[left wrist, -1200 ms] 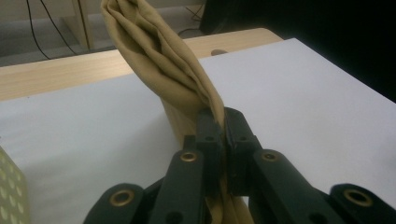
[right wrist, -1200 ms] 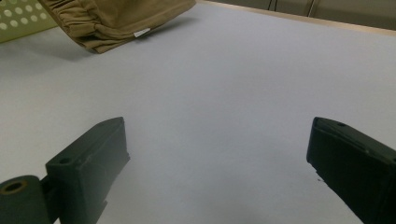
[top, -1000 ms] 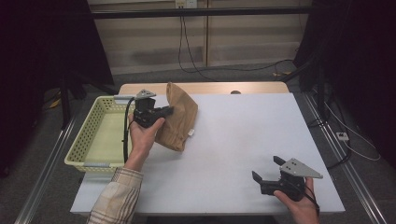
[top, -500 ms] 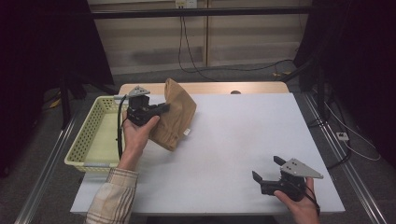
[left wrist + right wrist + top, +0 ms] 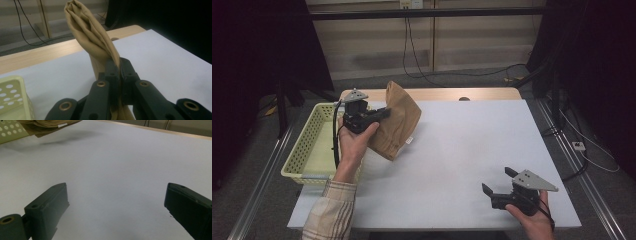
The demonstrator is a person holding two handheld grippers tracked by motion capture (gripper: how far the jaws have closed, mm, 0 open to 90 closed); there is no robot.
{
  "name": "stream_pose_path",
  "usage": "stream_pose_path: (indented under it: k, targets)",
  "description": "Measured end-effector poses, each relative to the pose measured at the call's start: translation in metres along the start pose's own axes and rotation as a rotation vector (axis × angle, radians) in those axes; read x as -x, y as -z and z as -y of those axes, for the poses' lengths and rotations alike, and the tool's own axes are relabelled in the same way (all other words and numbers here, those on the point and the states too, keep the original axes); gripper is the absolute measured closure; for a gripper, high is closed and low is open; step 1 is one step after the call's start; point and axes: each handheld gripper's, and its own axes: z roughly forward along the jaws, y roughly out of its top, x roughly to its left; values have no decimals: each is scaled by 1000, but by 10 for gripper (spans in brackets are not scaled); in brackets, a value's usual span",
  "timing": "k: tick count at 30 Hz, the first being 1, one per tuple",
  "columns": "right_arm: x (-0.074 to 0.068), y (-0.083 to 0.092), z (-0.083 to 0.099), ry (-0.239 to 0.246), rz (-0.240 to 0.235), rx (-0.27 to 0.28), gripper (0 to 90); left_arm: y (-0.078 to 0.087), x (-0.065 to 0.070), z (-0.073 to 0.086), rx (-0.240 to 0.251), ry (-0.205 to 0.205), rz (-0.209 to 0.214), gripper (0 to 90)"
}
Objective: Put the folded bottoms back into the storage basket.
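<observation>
A tan cloth (image 5: 398,120) hangs above the table's left side, with my left gripper (image 5: 383,113) shut on its bunched middle. In the left gripper view the cloth (image 5: 93,40) rises as a folded ridge out of the closed jaws of my left gripper (image 5: 119,67). A small white tag shows on the cloth's lower edge. My right gripper (image 5: 497,181) rests low near the table's front right corner, jaws wide apart with nothing between them. In the right gripper view the cloth (image 5: 47,125) hangs at the top left, and my right gripper (image 5: 116,195) faces bare table.
A pale yellow perforated basket (image 5: 307,145) stands at the table's left edge, just beside the left hand. The white table top (image 5: 462,150) spreads between the two grippers. A wooden strip (image 5: 447,93) runs along the far edge. Cables hang behind the table.
My left gripper has lifted the cloth higher and a little to the left, toward the basket. The right gripper has stayed where it was.
</observation>
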Motion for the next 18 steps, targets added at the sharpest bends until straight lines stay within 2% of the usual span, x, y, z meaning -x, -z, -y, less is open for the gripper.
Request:
stream_pose_path:
  k: [18]
  targets:
    - [0, 0, 0, 4, -9, 8, 49, 22, -4, -8, 38, -1, 2, 866]
